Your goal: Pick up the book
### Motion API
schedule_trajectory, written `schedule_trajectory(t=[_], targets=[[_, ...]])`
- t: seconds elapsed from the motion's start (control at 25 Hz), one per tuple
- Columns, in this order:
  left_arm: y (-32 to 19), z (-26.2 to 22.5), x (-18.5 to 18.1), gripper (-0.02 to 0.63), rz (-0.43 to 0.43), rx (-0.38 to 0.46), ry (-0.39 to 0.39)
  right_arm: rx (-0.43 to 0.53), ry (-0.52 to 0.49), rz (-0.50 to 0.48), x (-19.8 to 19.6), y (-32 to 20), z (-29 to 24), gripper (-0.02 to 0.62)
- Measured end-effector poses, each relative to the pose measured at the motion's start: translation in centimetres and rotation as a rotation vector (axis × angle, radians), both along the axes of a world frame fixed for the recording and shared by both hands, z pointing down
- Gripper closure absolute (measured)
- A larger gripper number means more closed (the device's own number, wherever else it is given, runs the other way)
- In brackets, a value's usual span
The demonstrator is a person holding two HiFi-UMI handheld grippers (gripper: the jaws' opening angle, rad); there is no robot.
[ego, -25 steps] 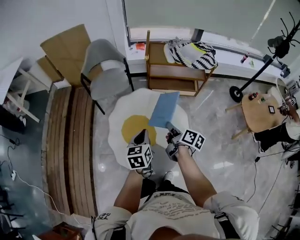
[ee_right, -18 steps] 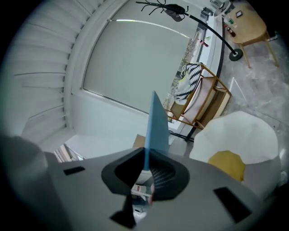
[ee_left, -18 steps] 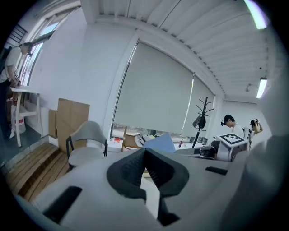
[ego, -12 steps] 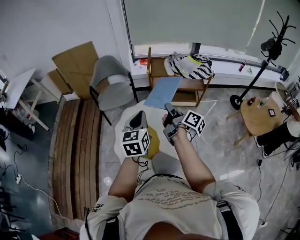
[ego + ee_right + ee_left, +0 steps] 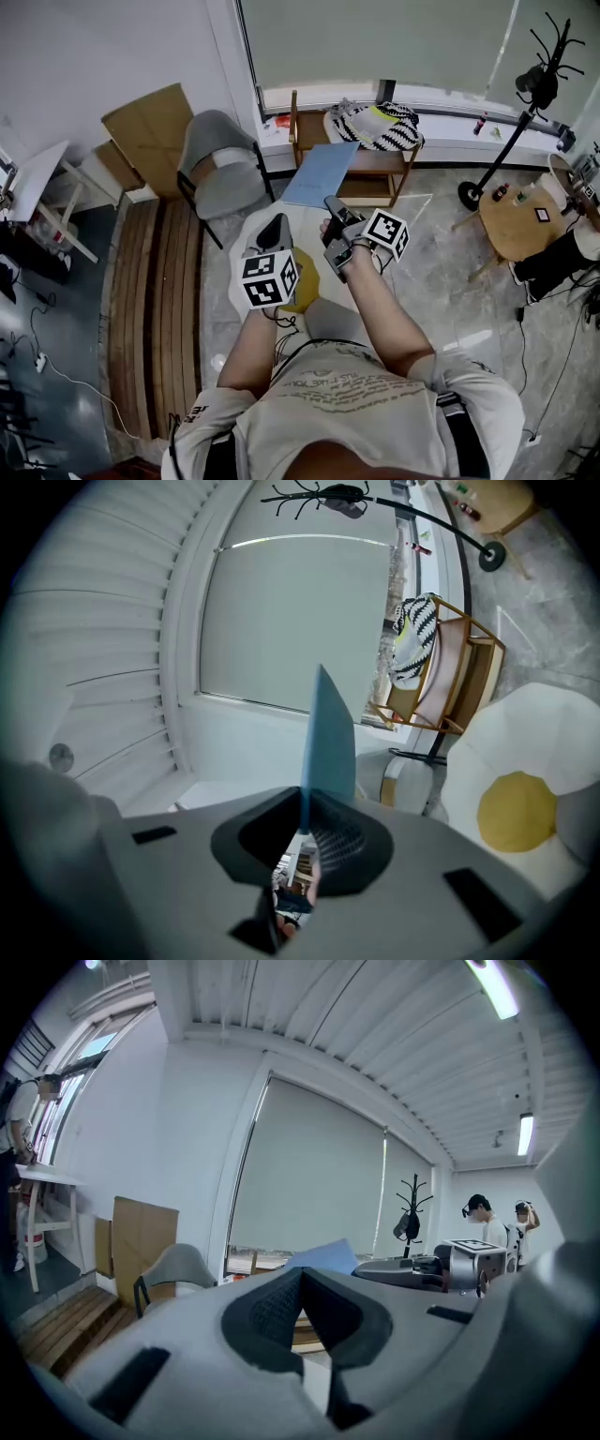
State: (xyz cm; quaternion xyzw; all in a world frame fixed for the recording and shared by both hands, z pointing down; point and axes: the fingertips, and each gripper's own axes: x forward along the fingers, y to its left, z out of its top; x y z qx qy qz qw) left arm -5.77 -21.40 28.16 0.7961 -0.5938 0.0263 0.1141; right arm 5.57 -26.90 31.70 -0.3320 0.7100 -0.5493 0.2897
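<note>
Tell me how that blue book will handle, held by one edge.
The blue book looks thin, probably light: the right hand-held gripper holds it by one edge alone. It juts out without sagging, so likely fairly stiff. Its smooth cover might pivot in so narrow a pinch.

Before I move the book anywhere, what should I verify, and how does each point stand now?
1. Right gripper shut on the book: ok, its pads pinch one edge of the book.
2. Book off the floor: ok, it is held in the air above the egg-shaped rug.
3. How deep the book sits in the pads: cannot tell.
4. Left gripper free: ok, jaws together with nothing between them.
5. Gap between the book and the wooden shelf beyond it: cannot tell, they overlap in the head view.
</note>
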Motion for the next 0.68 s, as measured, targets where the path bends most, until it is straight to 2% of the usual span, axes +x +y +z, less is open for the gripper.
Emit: schedule_trajectory(t=[0.36, 0.68], targets=[[0.1, -0.2, 1.3, 0.588, 0.018, 0.013, 0.005, 0.025, 0.008, 0.006, 0.9, 0.3, -0.4, 0.541], [0.7, 0.0, 1.0, 0.588, 0.016, 0.006, 0.004, 0.000, 0.008, -0.013, 0.0, 1.3, 0.6, 0.541]])
